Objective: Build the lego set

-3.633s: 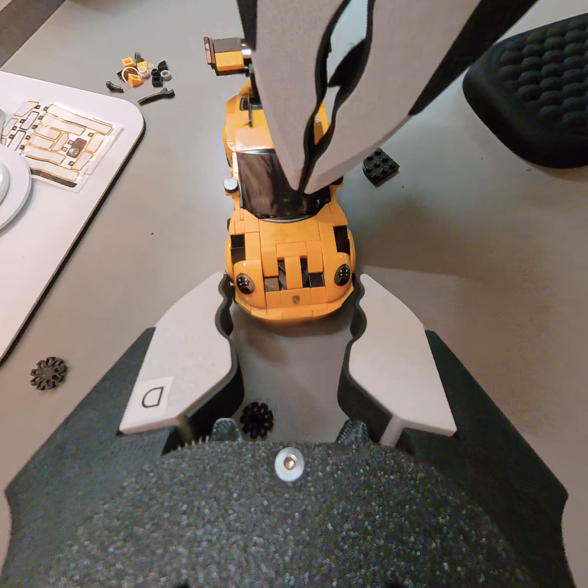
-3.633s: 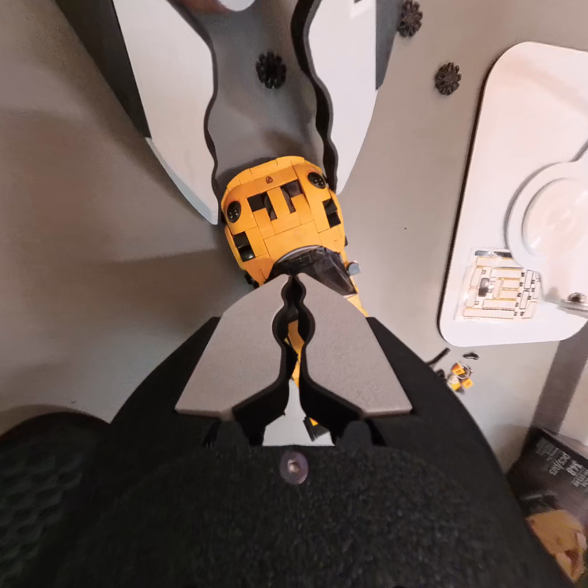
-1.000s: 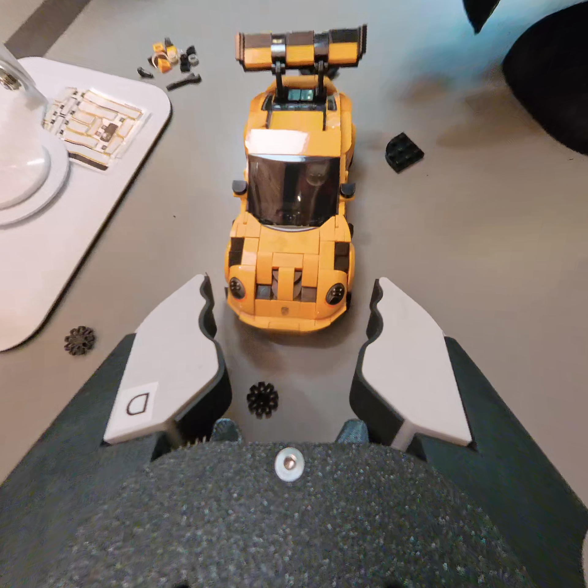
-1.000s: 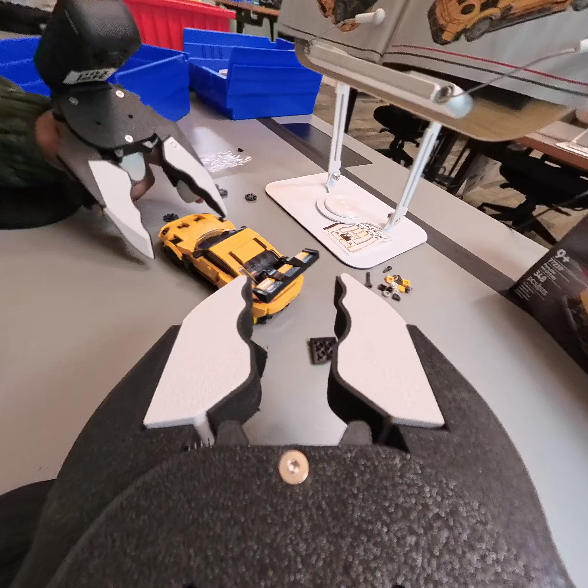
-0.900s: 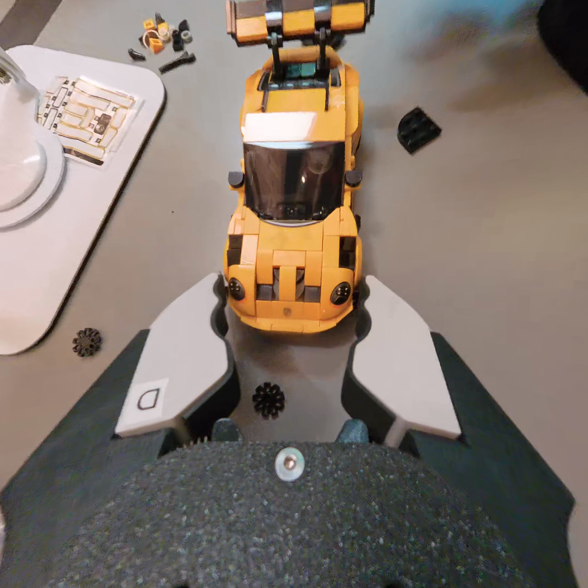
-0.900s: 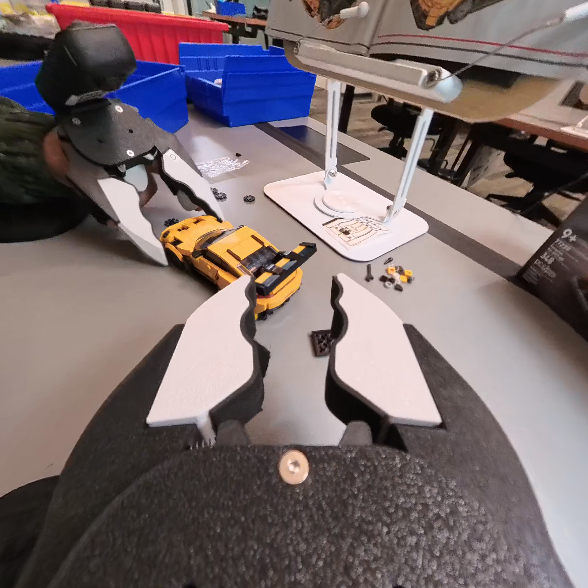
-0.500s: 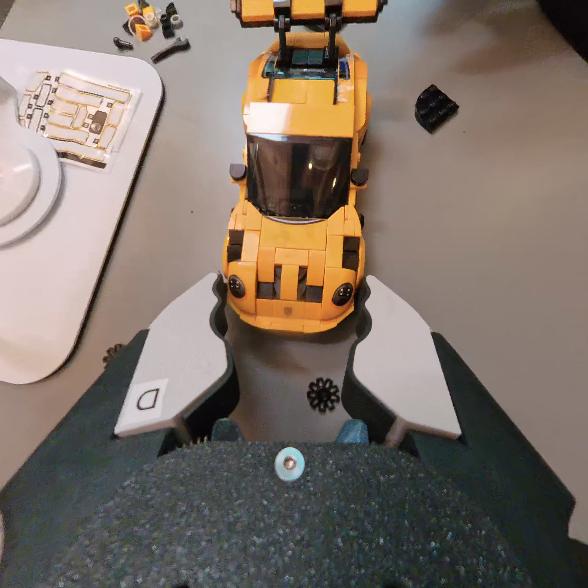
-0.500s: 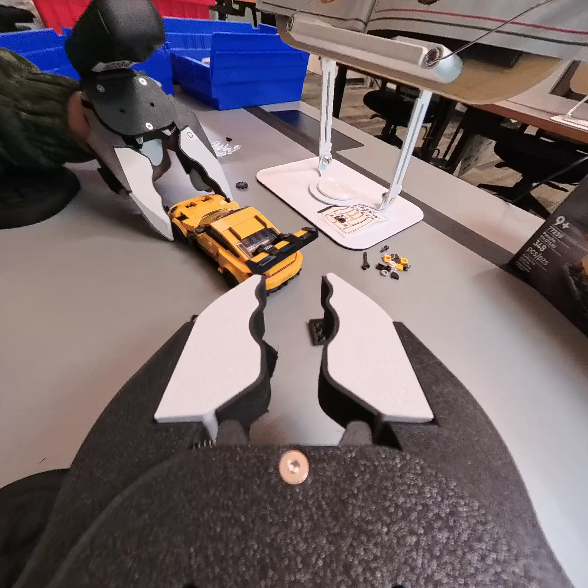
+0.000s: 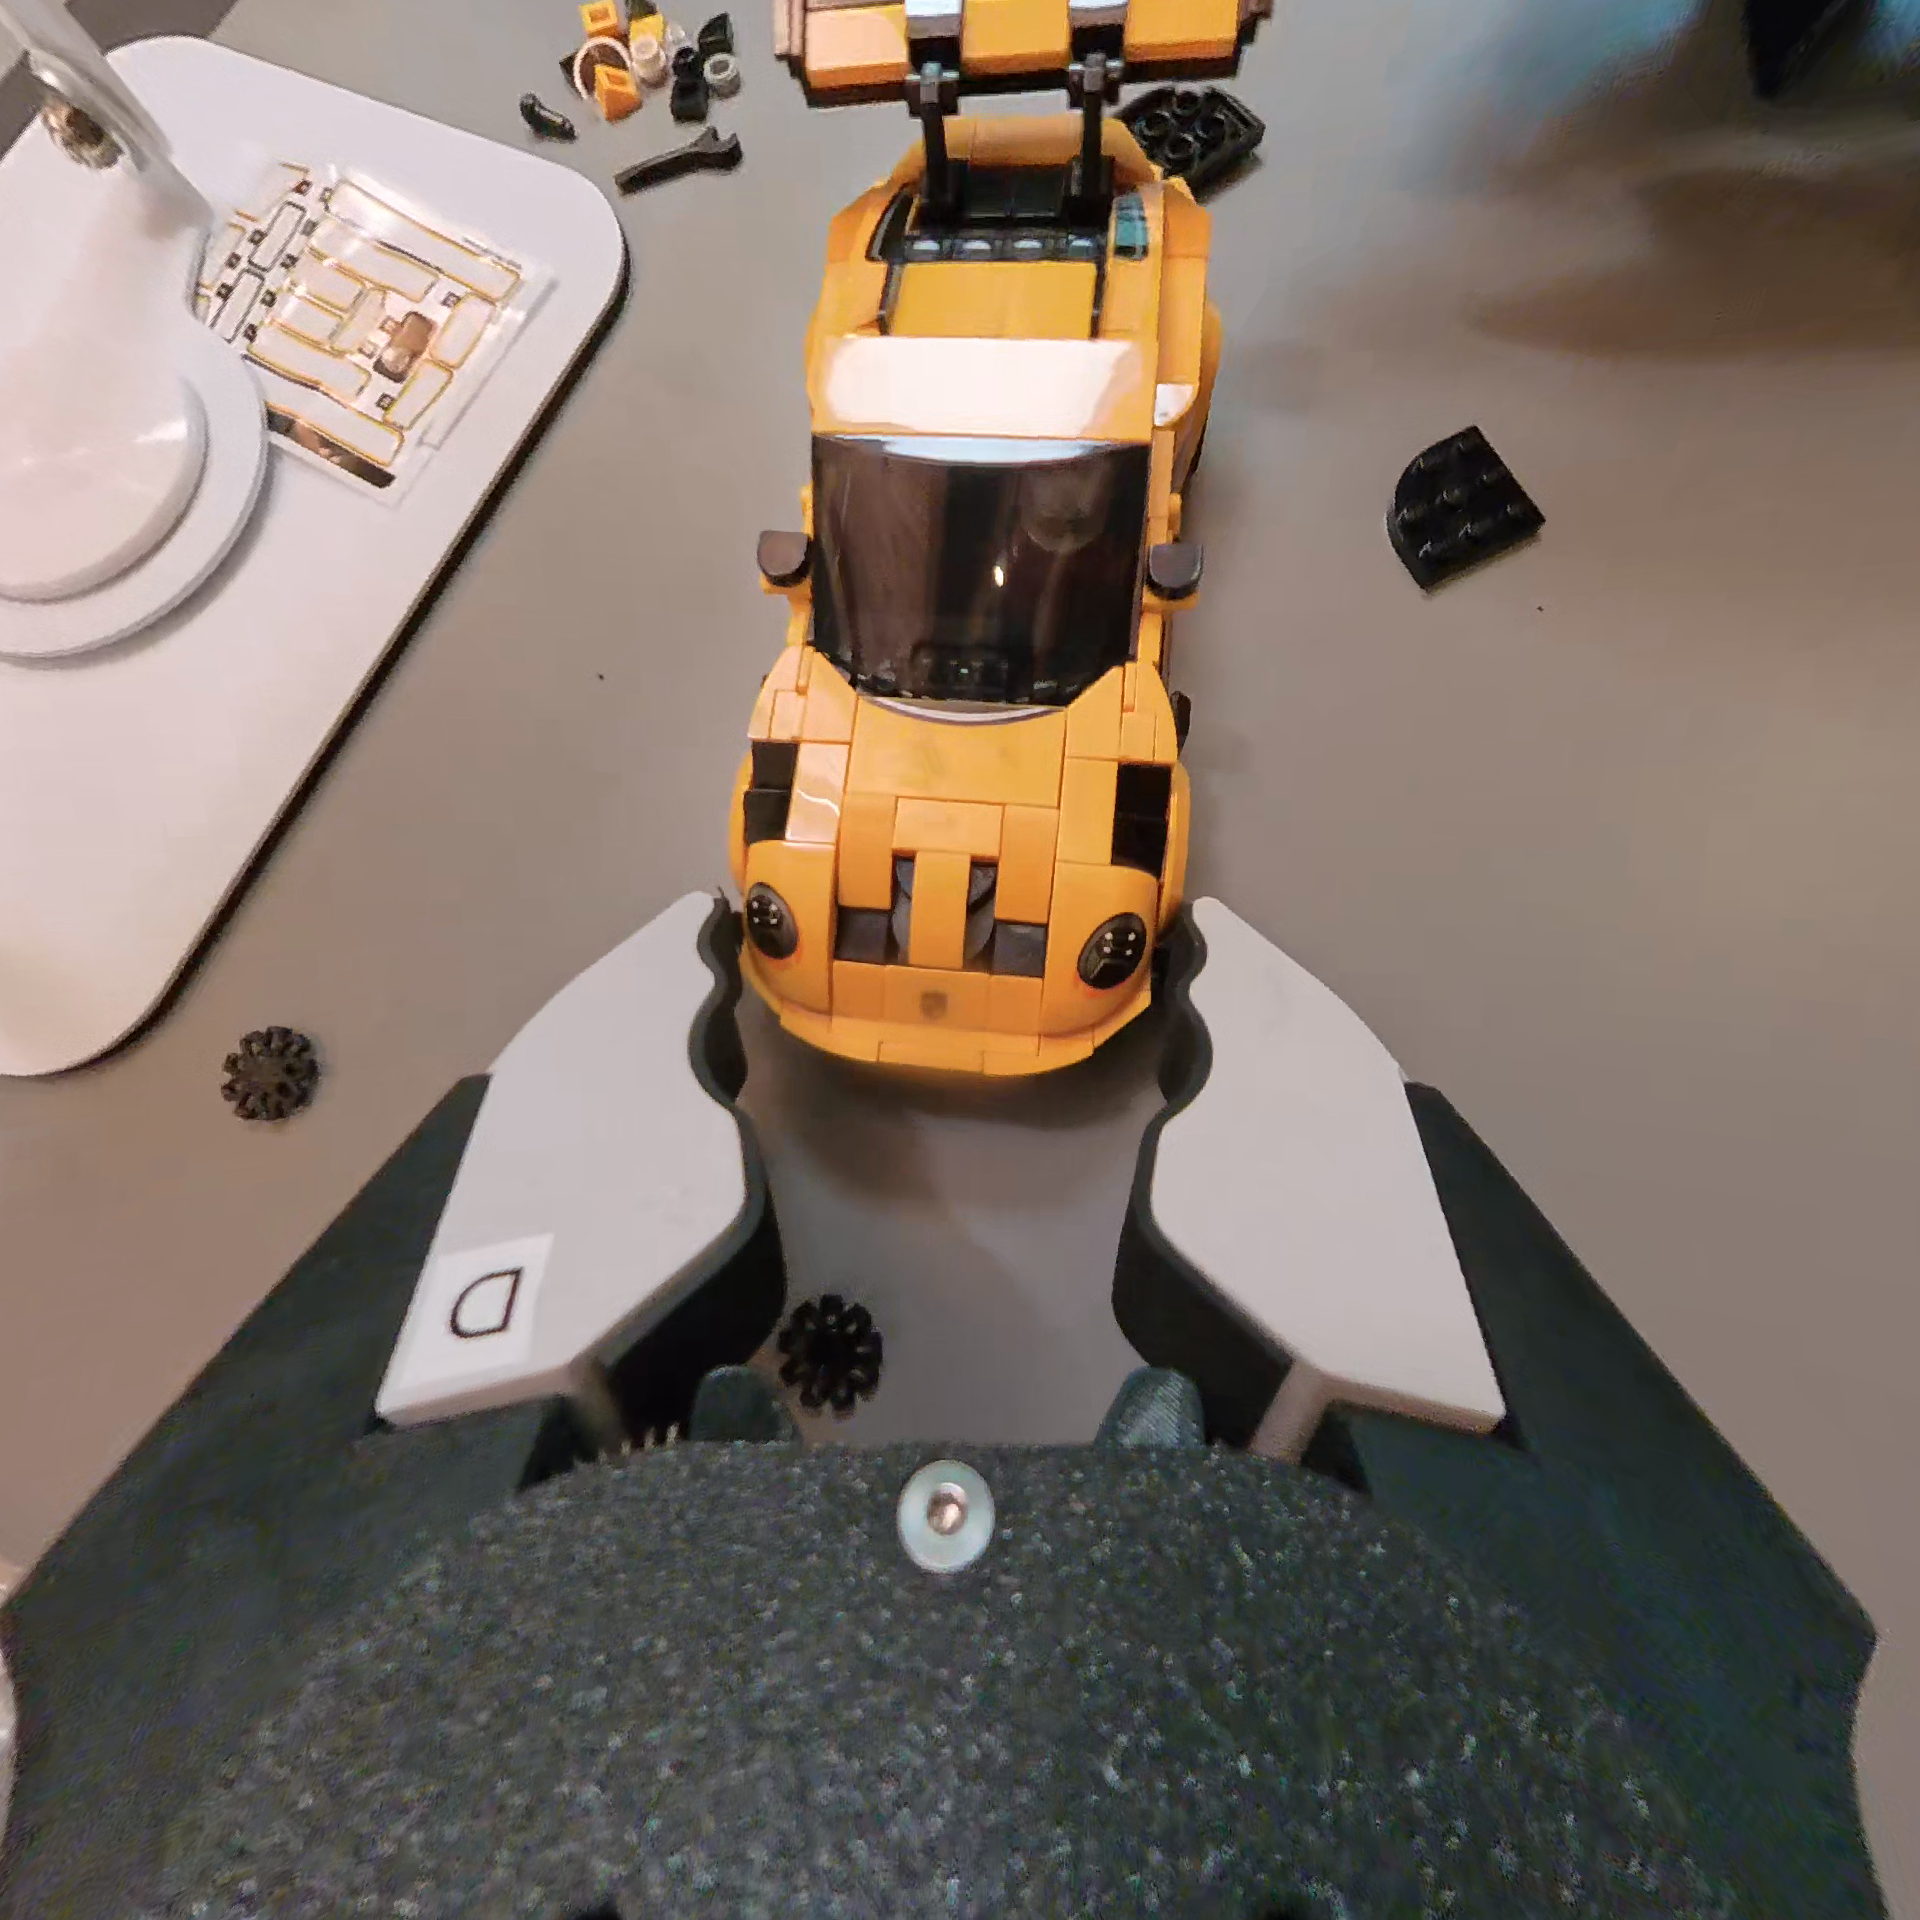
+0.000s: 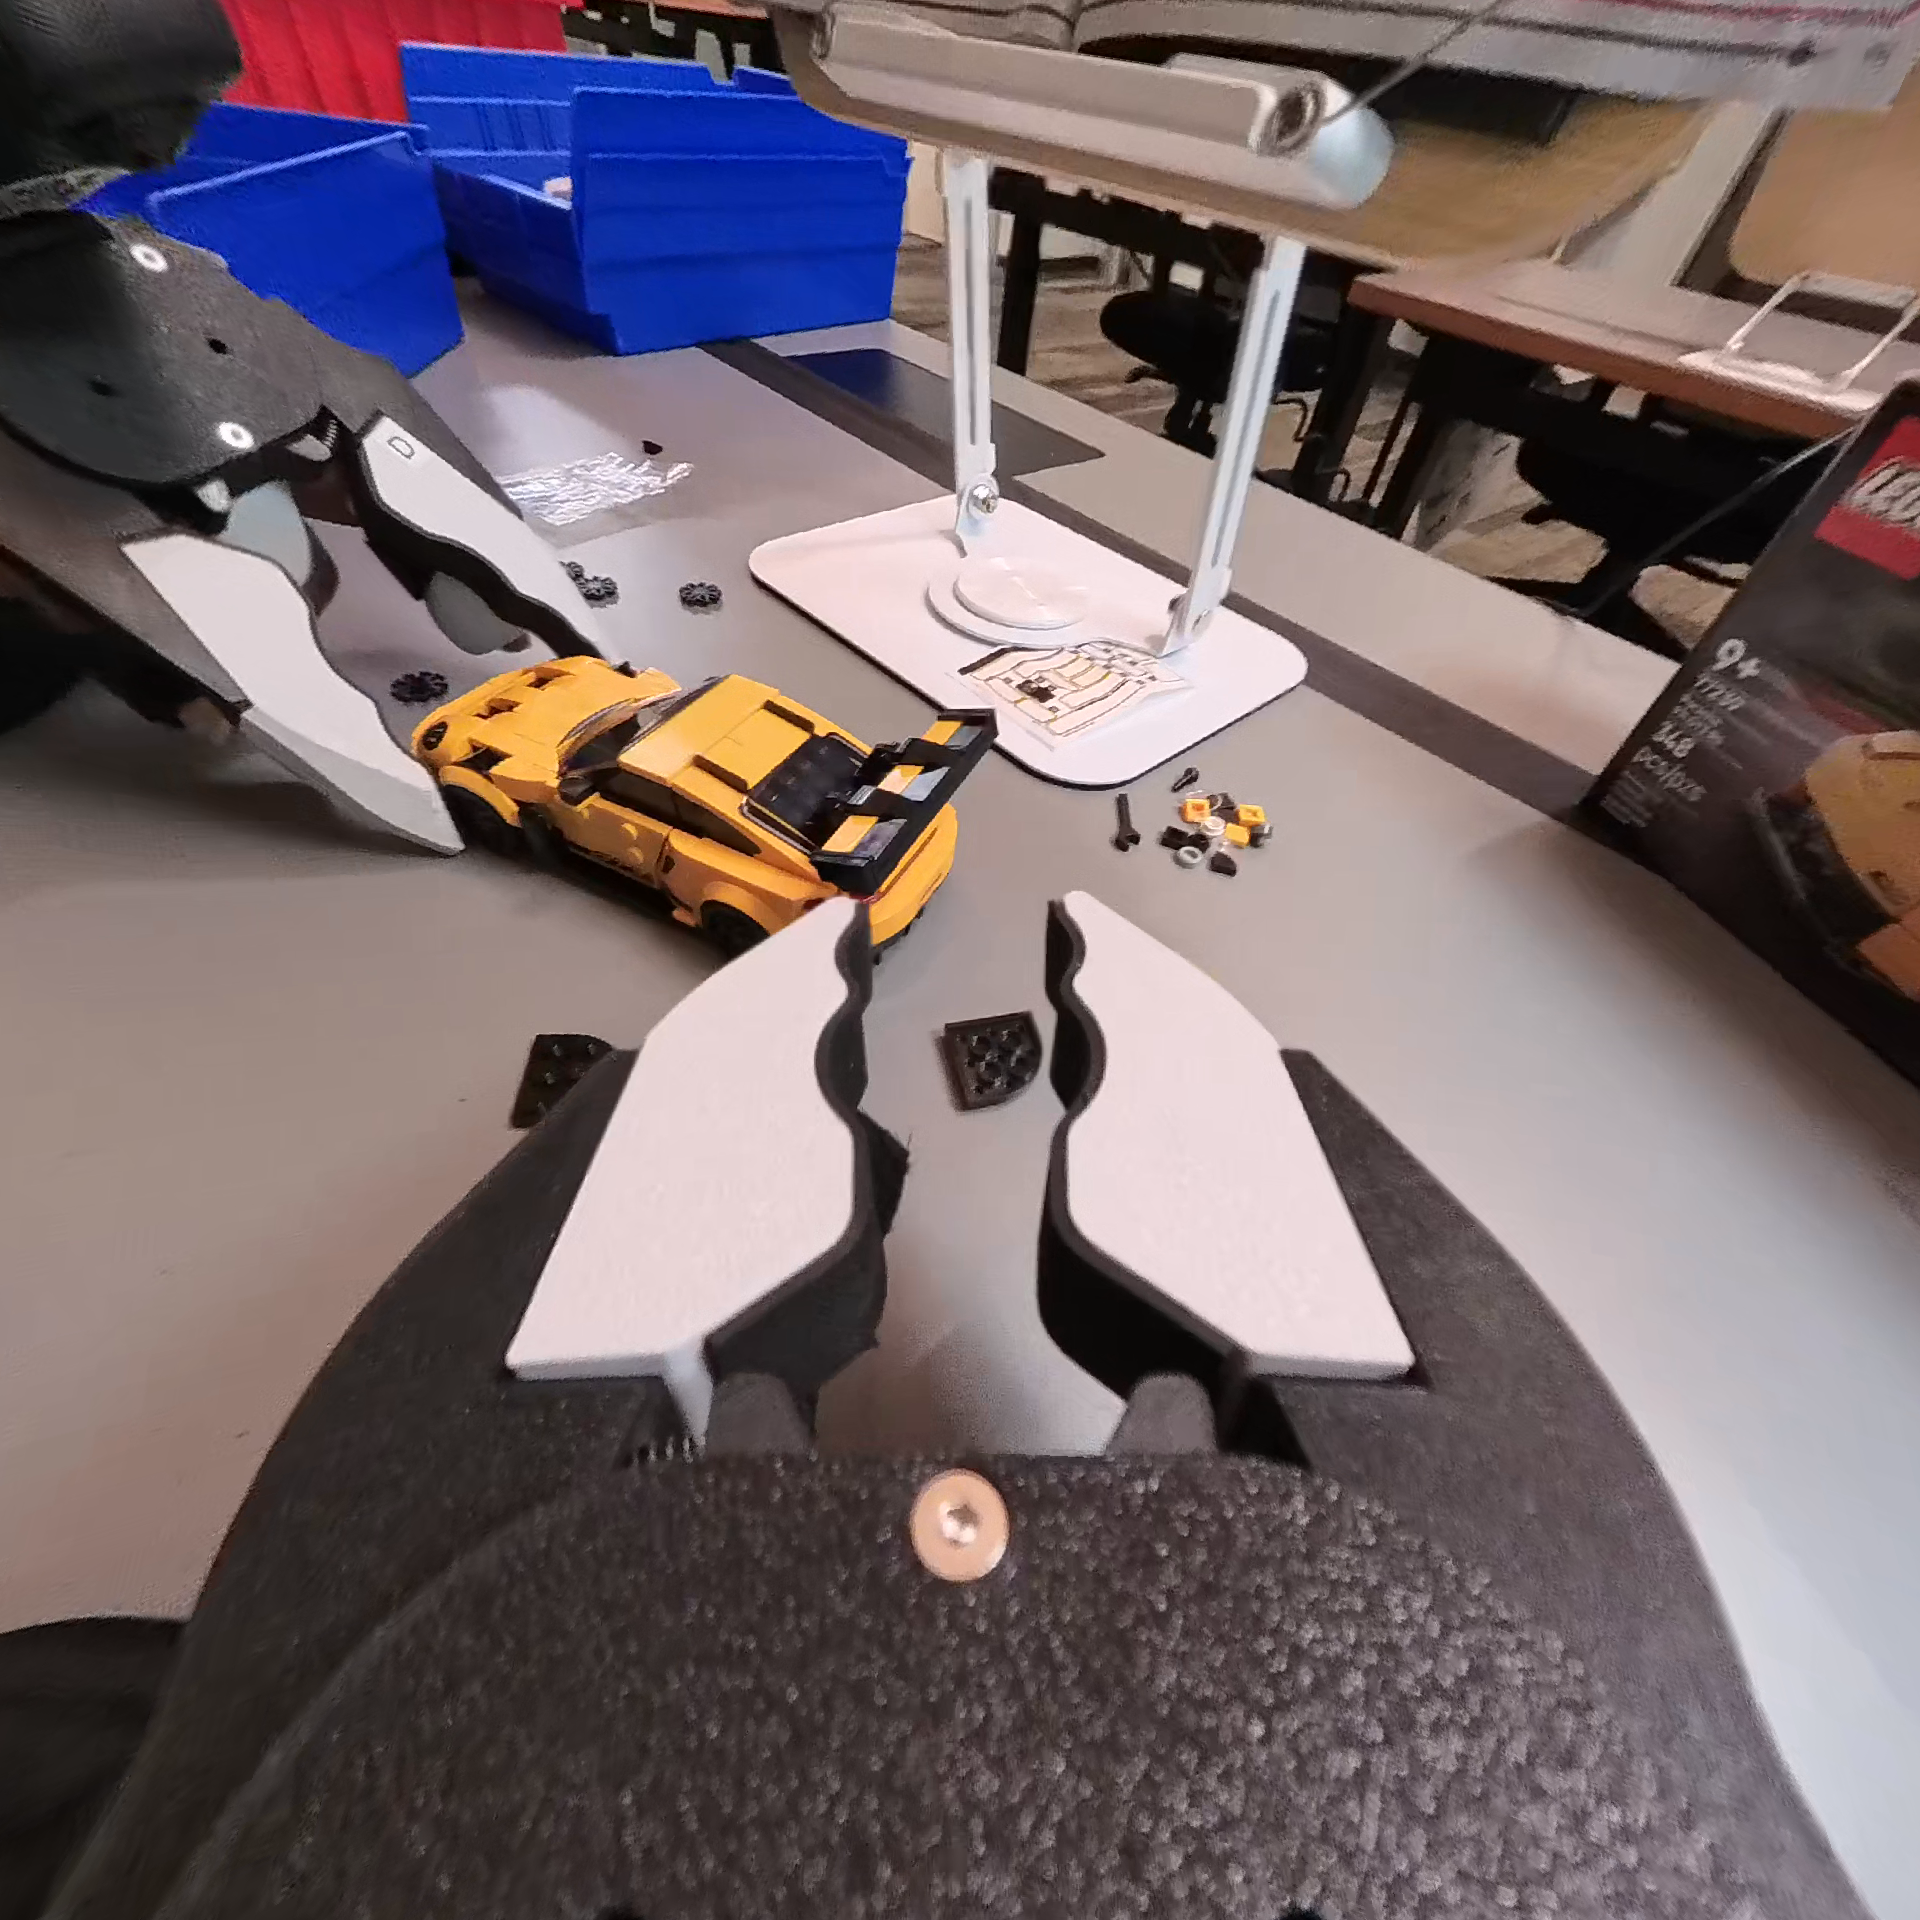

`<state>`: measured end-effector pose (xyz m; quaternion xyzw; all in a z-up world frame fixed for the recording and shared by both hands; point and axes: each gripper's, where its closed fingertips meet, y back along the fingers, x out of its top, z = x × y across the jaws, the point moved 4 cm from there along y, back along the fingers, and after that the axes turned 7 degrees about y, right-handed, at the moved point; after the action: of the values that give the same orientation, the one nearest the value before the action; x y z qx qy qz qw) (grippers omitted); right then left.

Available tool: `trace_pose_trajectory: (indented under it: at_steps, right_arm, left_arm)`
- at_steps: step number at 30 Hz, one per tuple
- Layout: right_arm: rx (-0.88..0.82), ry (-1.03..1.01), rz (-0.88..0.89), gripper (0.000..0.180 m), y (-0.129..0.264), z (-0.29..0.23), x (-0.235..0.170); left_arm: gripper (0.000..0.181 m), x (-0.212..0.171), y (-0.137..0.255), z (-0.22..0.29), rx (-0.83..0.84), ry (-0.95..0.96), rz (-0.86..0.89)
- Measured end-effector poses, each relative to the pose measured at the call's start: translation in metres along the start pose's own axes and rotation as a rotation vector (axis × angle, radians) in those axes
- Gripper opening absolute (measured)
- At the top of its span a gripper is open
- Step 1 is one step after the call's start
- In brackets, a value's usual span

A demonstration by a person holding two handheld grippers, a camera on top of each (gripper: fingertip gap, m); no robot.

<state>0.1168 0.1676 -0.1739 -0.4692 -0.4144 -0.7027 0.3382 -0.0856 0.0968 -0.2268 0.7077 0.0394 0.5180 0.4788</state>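
The grey table (image 10: 260, 1039) lies bare on the near left, while the white stand base (image 9: 156, 727), its far corner cut off in the left wrist view, and the box (image 10: 1787, 748) hem the right side. The yellow car (image 9: 966, 644) sits mid-table, nose clamped between the left gripper (image 9: 961, 935) fingers, its spoiler cropped at the frame top. The right gripper (image 10: 951, 914) hangs behind the car, fingers apart and empty, over a black plate (image 10: 992, 1060); a second plate (image 10: 556, 1070) is half hidden by its body.
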Motion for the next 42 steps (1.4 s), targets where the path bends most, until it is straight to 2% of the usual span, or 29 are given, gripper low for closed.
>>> trace_pose_trajectory:
  at_steps: [3,7,9,11,12,13,14,18,23,27,30,31,32,33,38,42]
  right_arm:
    - [-0.056,0.012,0.042,0.033,0.006,0.005,0.01]
    - [-0.153,-0.003,0.114,0.039,0.015,0.014,0.032]
    - [-0.2,-0.019,0.161,0.044,0.018,0.017,0.047]
    - [-0.25,-0.031,0.213,0.047,0.021,0.019,0.065]
    - [-0.282,-0.039,0.23,0.047,0.022,0.02,0.074]
    - [-0.311,-0.04,0.229,0.028,0.023,0.02,0.08]
    - [-0.327,-0.039,0.218,0.0,0.024,0.019,0.086]
    - [-0.293,-0.092,0.145,0.0,0.022,-0.012,0.102]
    - [-0.339,0.035,0.01,0.0,0.019,-0.072,0.079]
    - [-0.318,0.049,-0.053,0.0,0.017,-0.085,0.06]
    - [-0.185,0.099,-0.307,0.0,0.013,-0.088,0.028]
    - [-0.109,0.103,-0.383,0.011,0.011,-0.091,0.017]
    - [-0.029,0.105,-0.459,0.029,0.01,-0.094,0.006]
    - [0.035,0.108,-0.514,0.034,0.007,-0.095,-0.004]
    - [0.222,0.036,-0.591,0.042,-0.015,-0.089,-0.02]
    - [0.296,0.028,-0.64,0.036,-0.028,-0.085,-0.025]
  left_arm:
    - [0.091,0.004,0.014,-0.004,-0.016,-0.055,0.06]
    - [0.077,0.034,0.077,-0.03,-0.037,0.083,0.412]
    - [0.048,0.043,0.116,-0.05,0.019,0.161,0.611]
    - [0.001,0.046,0.151,-0.063,0.069,0.211,0.787]
    - [0.0,0.046,0.164,-0.065,0.073,0.219,0.857]
    - [0.0,0.046,0.172,-0.068,0.094,0.233,0.892]
    - [0.0,0.044,0.178,-0.069,0.119,0.241,0.907]
    - [0.0,0.033,0.184,-0.052,0.143,0.281,0.854]
    - [0.0,0.005,0.173,-0.004,0.229,0.237,0.713]
    - [0.0,-0.019,0.145,0.007,0.293,0.176,0.564]
    - [0.009,-0.037,0.109,0.006,0.248,0.161,0.338]
    - [0.012,-0.041,0.1,0.007,0.228,0.156,0.293]
    - [0.016,-0.043,0.095,0.005,0.223,0.148,0.252]
    - [0.02,-0.042,0.092,0.003,0.235,0.131,0.237]
    - [0.024,-0.039,0.088,-0.006,0.222,0.135,0.232]
    - [0.024,-0.042,0.093,-0.005,0.223,0.132,0.266]
